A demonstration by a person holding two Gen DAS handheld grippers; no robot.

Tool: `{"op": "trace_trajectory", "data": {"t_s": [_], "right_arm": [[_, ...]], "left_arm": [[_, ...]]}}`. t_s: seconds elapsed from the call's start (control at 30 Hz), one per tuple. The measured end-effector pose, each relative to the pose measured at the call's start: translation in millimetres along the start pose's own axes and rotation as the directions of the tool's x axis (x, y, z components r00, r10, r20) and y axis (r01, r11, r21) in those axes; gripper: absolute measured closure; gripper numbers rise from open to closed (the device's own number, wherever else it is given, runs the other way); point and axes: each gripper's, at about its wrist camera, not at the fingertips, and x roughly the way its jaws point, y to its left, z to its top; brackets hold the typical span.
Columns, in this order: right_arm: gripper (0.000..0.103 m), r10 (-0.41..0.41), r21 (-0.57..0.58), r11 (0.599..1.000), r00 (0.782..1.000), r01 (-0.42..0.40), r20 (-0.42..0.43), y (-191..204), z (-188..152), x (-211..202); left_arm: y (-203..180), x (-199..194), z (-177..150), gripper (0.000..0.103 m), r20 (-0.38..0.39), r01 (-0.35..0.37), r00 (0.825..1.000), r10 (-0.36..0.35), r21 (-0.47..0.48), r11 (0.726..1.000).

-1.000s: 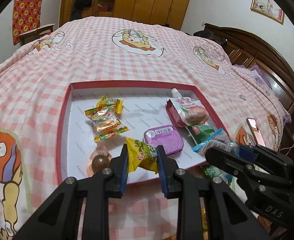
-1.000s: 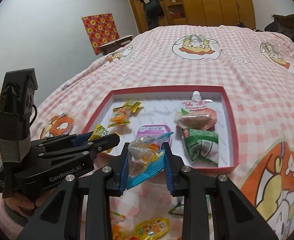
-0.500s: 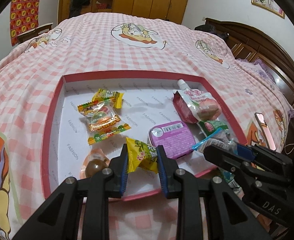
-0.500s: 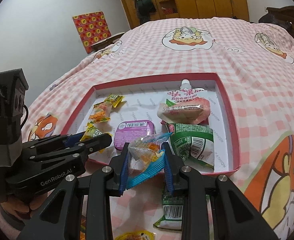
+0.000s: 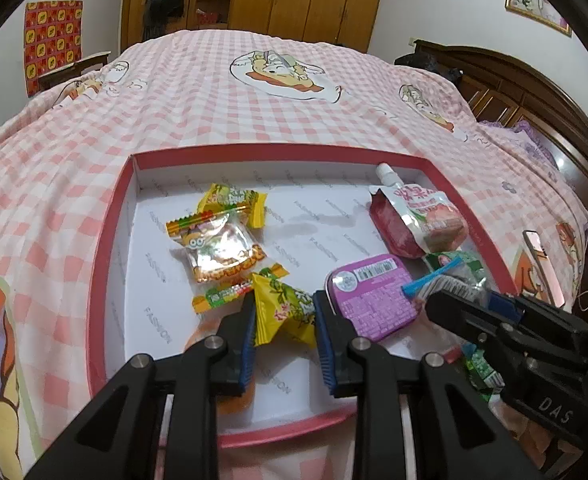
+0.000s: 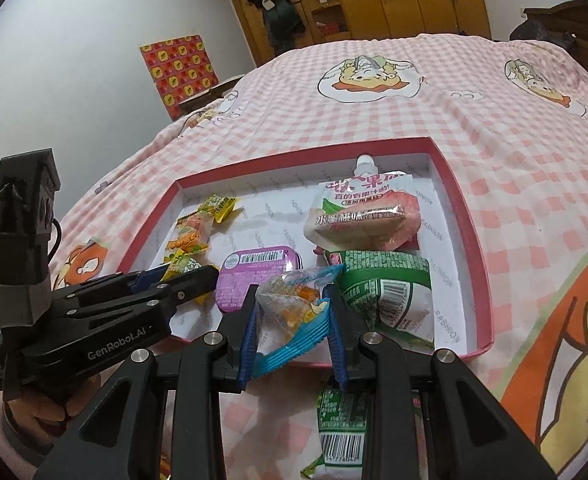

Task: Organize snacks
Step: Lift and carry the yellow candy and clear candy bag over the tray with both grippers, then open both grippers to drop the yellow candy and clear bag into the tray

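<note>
A shallow red-rimmed box [image 5: 108,240] [image 6: 470,240] with a white floor lies on the pink checked bed. My left gripper [image 5: 284,320] is shut on a yellow-green snack packet [image 5: 284,310], held over the box's near part beside a purple tin [image 5: 370,296]. My right gripper [image 6: 294,314] is shut on a clear candy bag with a blue edge [image 6: 294,308], just above the box's near rim, between the purple tin [image 6: 254,276] and a green pouch [image 6: 390,296]. In the right wrist view the left gripper [image 6: 188,276] and its yellow packet [image 6: 184,266] show at left.
In the box lie orange and yellow candy packets [image 5: 222,240], a pink spouted drink pouch [image 5: 418,220] [image 6: 366,212] and an orange jelly cup [image 5: 202,336]. A green packet [image 6: 342,432] lies on the bed before the box. A phone [image 5: 536,244] rests at right. A wooden headboard [image 5: 534,92] stands beyond.
Both grippers have come down and forward toward the box with their packets, so the box and its snacks look larger and nearer. Both grips are unchanged.
</note>
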Motion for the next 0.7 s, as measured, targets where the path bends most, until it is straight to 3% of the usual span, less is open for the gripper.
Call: {"op": "trace_trajectory", "data": {"t_s": [0.57,0.7], "right_arm": [[0.072,-0.021,0.000,1.000,1.000,0.021,-0.002,-1.2,3.8,5.9],[0.069,-0.018,-0.004,1.000,1.000,0.018,0.014,-0.5,1.1,3.5]], "left_arm": [[0.9,1.8,1.6,0.076,0.016,-0.023,1.000,0.023,0.006,1.000],[0.1,0.7,0.8,0.068,0.016,-0.019,1.000,0.019,0.007,1.000]]}}
